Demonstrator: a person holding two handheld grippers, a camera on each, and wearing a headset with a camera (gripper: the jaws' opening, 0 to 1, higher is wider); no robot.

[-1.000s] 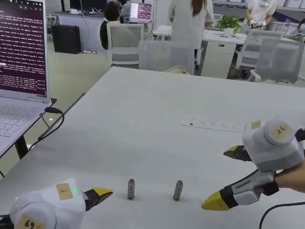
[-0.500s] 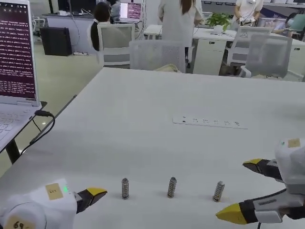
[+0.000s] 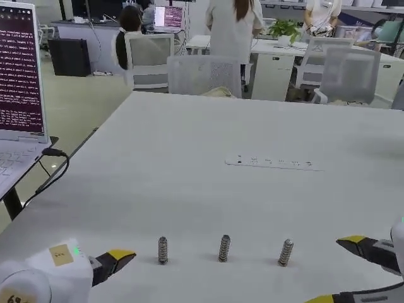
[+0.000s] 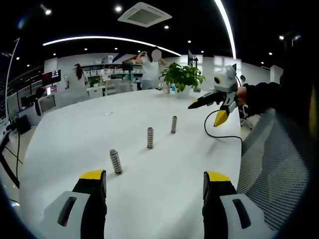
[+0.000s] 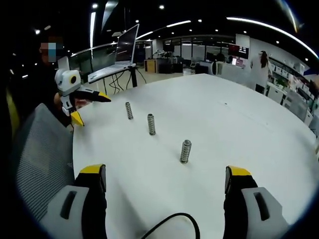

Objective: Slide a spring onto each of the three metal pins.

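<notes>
Three upright pins, each wearing a coiled spring, stand in a row near the white table's front edge: the left one (image 3: 163, 250), the middle one (image 3: 224, 248) and the right one (image 3: 286, 252). They also stand in a row in the left gripper view (image 4: 115, 161) (image 4: 150, 138) (image 4: 174, 124) and the right gripper view (image 5: 185, 151) (image 5: 151, 124) (image 5: 128, 110). My left gripper (image 4: 154, 180) is open and empty, left of the row, its yellow tip (image 3: 118, 256) low in the head view. My right gripper (image 5: 164, 178) is open and empty, right of the row (image 3: 350, 271).
A white power strip (image 3: 273, 163) lies flat mid-table. A laptop (image 3: 19, 101) with a cable (image 3: 53, 170) sits on a stand off the table's left edge. Mesh chairs (image 3: 205, 76) and people stand beyond the far edge. A black cable (image 5: 172, 224) trails under my right gripper.
My right gripper has drawn back low and to the right, uncovering the third spring-covered pin. The head view tilted, shifting the whole picture. The left gripper stays about where it was.
</notes>
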